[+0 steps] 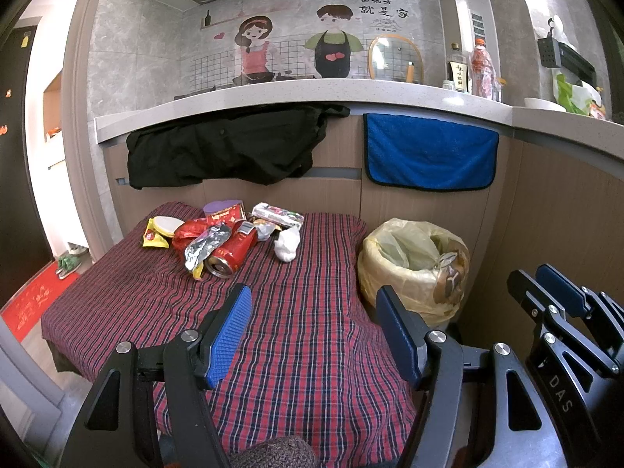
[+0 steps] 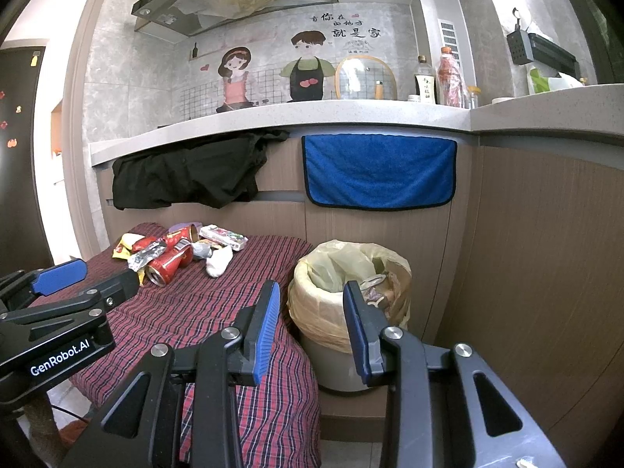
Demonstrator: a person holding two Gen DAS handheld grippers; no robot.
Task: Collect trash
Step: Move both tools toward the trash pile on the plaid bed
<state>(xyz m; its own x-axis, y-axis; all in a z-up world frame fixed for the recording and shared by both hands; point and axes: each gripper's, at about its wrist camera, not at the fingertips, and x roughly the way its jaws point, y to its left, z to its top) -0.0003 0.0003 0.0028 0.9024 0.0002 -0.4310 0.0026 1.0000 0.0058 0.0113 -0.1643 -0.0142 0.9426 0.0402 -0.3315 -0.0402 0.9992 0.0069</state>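
Trash lies heaped at the far end of the red plaid cloth-covered table (image 1: 296, 312): a crushed red drink can (image 1: 233, 249), a silver foil wrapper (image 1: 204, 247) and a crumpled white tissue (image 1: 287, 244). Just right of the table stands a grey bin lined with a yellow plastic bag (image 2: 331, 304). The left gripper (image 1: 314, 331) and the right gripper (image 2: 312, 327) both hang spread apart with nothing between their blue pads.

Both wrist cameras are looking forward over the plaid-covered table (image 1: 312, 331) toward the counter (image 2: 312, 115), sharing the bin (image 2: 351, 273) beside the table's right edge.
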